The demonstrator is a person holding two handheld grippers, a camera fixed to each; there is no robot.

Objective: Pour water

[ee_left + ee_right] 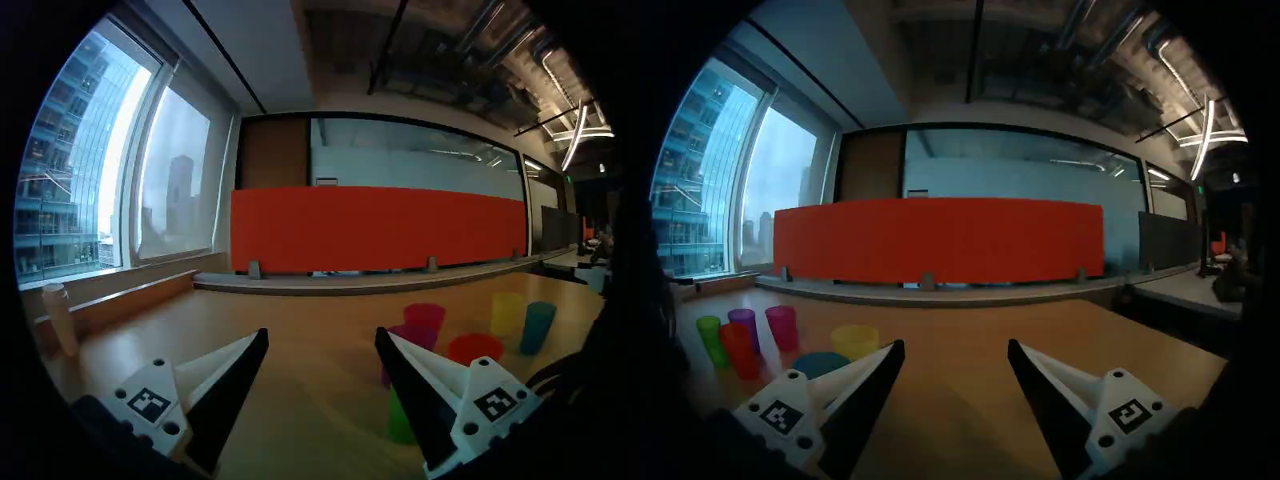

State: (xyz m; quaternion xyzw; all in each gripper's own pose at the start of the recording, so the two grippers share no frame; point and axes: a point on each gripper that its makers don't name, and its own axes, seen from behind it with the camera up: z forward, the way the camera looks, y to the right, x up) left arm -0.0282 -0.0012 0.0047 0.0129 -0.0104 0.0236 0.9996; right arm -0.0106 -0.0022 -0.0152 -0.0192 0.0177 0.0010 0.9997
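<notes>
right of the left gripper [321, 333], coloured cups [475, 349] cluster.

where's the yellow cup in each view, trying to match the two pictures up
Left gripper view: the yellow cup stands right of centre on the desk, just left of the teal cup.
Right gripper view: the yellow cup is at lower left, rightmost of the cup group, with the teal cup in front of it to the left.
Shared landmark: the red divider panel along the desk's far edge.
</notes>
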